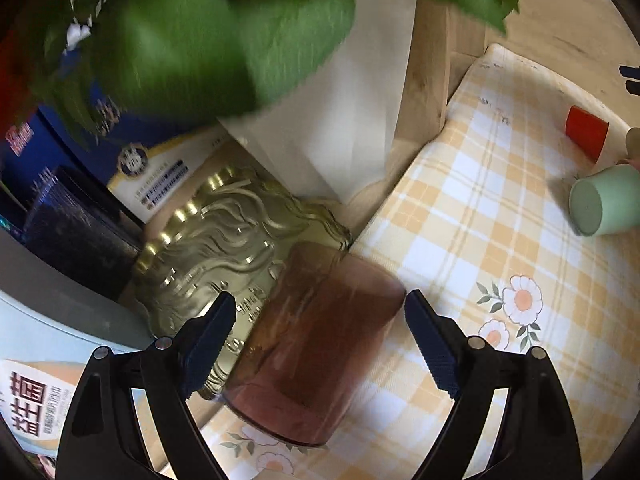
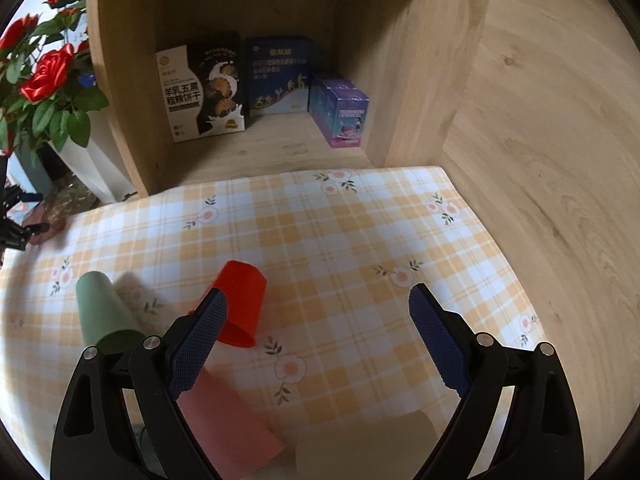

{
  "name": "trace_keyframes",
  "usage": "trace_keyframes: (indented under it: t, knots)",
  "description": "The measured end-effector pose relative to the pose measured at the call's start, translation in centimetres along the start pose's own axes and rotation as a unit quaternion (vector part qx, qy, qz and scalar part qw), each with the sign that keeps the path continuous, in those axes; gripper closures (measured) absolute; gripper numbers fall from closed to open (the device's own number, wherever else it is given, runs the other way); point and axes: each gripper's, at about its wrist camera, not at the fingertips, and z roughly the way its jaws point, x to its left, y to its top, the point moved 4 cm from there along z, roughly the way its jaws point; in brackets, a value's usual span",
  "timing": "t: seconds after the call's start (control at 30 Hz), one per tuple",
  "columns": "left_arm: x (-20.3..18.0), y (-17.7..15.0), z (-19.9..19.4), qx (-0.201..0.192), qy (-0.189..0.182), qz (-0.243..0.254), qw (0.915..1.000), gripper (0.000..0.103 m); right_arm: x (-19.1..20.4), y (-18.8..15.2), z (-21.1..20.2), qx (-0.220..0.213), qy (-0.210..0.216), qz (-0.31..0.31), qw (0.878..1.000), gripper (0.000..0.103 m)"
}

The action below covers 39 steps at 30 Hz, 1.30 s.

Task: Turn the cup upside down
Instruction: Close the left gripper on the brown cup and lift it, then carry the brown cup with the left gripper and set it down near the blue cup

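Observation:
In the left wrist view a translucent brown cup (image 1: 316, 344) stands tilted on the checked cloth (image 1: 500, 240), between the open fingers of my left gripper (image 1: 318, 312); the fingers are apart from it. A red cup (image 1: 586, 132) and a pale green cup (image 1: 604, 206) lie far right. In the right wrist view my right gripper (image 2: 318, 308) is open and empty above the cloth (image 2: 360, 240). A red cup (image 2: 240, 304) stands upside down by its left finger. A dark green cup (image 2: 102, 312), a pink cup (image 2: 228, 428) and a beige cup (image 2: 368, 444) stand around it.
A gold embossed tin (image 1: 224, 240), boxes (image 1: 160, 176) and a leafy plant (image 1: 200, 40) crowd the left side. A wooden shelf (image 2: 260, 60) holds three boxes behind the cloth. Red roses (image 2: 44, 76) stand at the left. A wooden wall (image 2: 540, 120) is at the right.

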Motion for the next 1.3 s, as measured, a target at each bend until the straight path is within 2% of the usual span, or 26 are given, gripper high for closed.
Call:
trace_keyframes:
  t: [0.1,0.3,0.43,0.5,0.57,0.67,0.83,1.03,1.2,1.3]
  knots:
    - [-0.1,-0.5,0.7,0.009,0.001,0.001,1.0000,0.024,0.2,-0.1,0.3,0.004,0.006,-0.001,1.000,0.014]
    - [-0.1,-0.9,0.1,0.007,0.004,-0.034,0.9994,0.033,0.6,-0.4,0.1,0.005,0.014,0.001,1.000,0.014]
    - [-1.5,-2.5,-1.3,0.013,0.002,-0.084,0.9964,0.034,0.5,-0.4,-1.0,-0.003,0.024,0.009,1.000,0.014]
    - [-2.8,-3.7,-2.3,0.021,0.014,-0.107,0.9939,0.035,0.5,-0.6,-1.6,-0.005,0.031,0.013,0.999,0.014]
    - [-3.8,-5.1,-3.6,0.033,0.030,-0.156,0.9867,0.035,0.5,-0.8,-2.4,-0.009,0.042,0.020,0.999,0.014]
    - [-5.4,-6.8,-5.8,0.035,0.030,-0.209,0.9769,0.036,0.9,-1.3,-3.9,-0.014,0.067,0.031,0.997,0.014]
    - [-9.0,-9.2,-11.2,0.012,0.047,-0.291,0.9556,0.037,1.2,-2.8,-6.6,-0.024,0.099,0.038,0.994,0.014]
    - [-14.9,-11.8,-15.9,-0.005,0.047,-0.333,0.9419,0.038,2.0,-5.6,-9.0,-0.018,0.130,0.036,0.991,0.014]
    - [-20.3,-15.0,-19.5,-0.016,0.031,-0.367,0.9295,0.038,2.8,-7.4,-11.2,-0.022,0.159,0.026,0.987,0.014]
    - [-23.2,-16.5,-21.5,-0.009,0.021,-0.382,0.9238,0.038,3.0,-8.0,-12.1,-0.025,0.166,0.023,0.986,0.014]
